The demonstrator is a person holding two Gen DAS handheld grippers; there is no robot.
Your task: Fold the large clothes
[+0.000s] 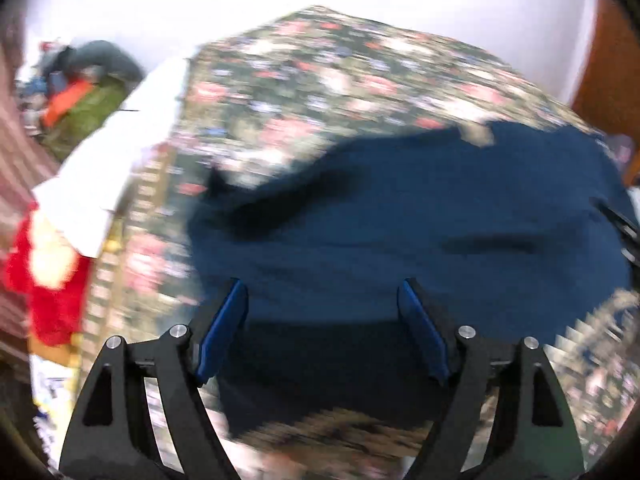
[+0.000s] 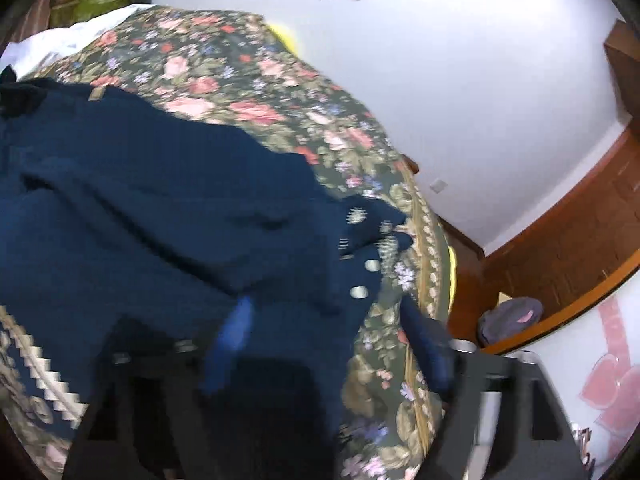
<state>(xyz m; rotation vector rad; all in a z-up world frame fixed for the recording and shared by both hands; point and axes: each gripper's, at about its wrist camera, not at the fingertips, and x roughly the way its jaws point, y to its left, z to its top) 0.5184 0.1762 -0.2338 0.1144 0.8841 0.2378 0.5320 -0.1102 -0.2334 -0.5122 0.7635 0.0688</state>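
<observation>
A large dark blue garment (image 1: 420, 224) lies spread on a floral bedspread (image 1: 320, 72). My left gripper (image 1: 322, 292) is open above the garment's near edge, holding nothing. In the right wrist view the same garment (image 2: 140, 184) covers the left half, with pale buttons (image 2: 358, 292) near its right edge. My right gripper (image 2: 324, 312) is open over that buttoned edge, its fingers blurred, holding nothing. The right gripper's tip (image 1: 624, 232) shows at the far right of the left wrist view.
White cloth (image 1: 104, 160) and a red item (image 1: 48, 276) lie at the bed's left side, with a green bag (image 1: 88, 112) beyond. A white wall (image 2: 460, 80), wooden floor (image 2: 568, 248) and a dark bundle (image 2: 510, 318) lie right of the bed.
</observation>
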